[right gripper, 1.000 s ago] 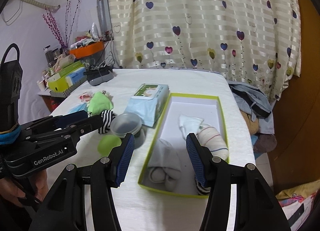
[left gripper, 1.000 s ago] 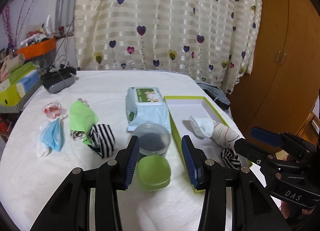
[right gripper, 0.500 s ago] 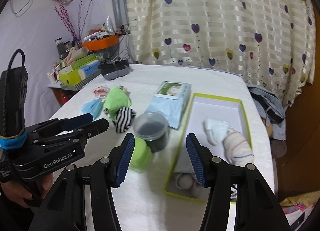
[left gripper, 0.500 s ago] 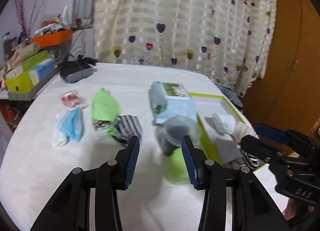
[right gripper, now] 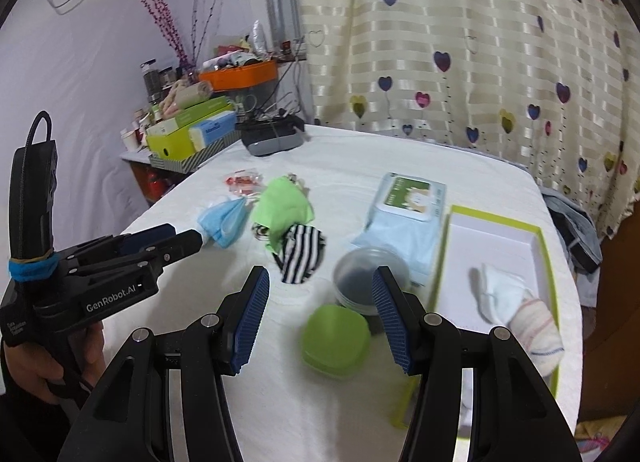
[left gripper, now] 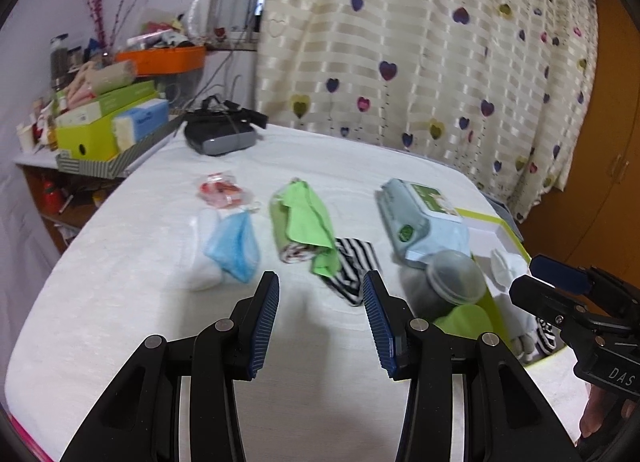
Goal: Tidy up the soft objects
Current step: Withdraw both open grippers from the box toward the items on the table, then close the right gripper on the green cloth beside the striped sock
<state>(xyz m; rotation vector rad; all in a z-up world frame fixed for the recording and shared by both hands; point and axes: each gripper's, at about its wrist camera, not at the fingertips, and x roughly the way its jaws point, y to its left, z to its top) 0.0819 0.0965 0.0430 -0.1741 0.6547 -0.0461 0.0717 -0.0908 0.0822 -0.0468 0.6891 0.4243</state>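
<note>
Blue ribbed pads line both fingers of our left gripper (left gripper: 320, 294), which we hold low and level over the white counter (left gripper: 120, 302), fingers spread wide with nothing between them. From the left wrist view, the black-and-white striped sock (left gripper: 352, 266) lies just ahead of the right finger, its long axis running diagonally from far left toward near right. A green cloth (left gripper: 304, 221) overlaps its far end and stretches away from us, and a blue face mask (left gripper: 236, 246) sits to the left of the cloth, apart from it. To the right, a wipes pack (left gripper: 420, 217) lies lengthwise, with a clear round container (left gripper: 452, 282) touching its near end. Our right gripper (left gripper: 560, 282) reaches in from the right edge above the green-rimmed box (left gripper: 516, 238).

From the right wrist view, our right gripper (right gripper: 320, 298) hovers above the counter (right gripper: 320, 402), fingers spread and empty. A green round lid (right gripper: 336, 338) lies between them, just nearer than the clear container (right gripper: 364, 278). The striped sock (right gripper: 302, 258) lies ahead on the left, bunched, pointing roughly toward us. Inside the box (right gripper: 548, 262), rolled white socks (right gripper: 516, 310) rest near its front. Our left gripper (right gripper: 176, 242) juts in from the left, pointing toward the mask (right gripper: 224, 221); we cannot tell its opening from here.
</note>
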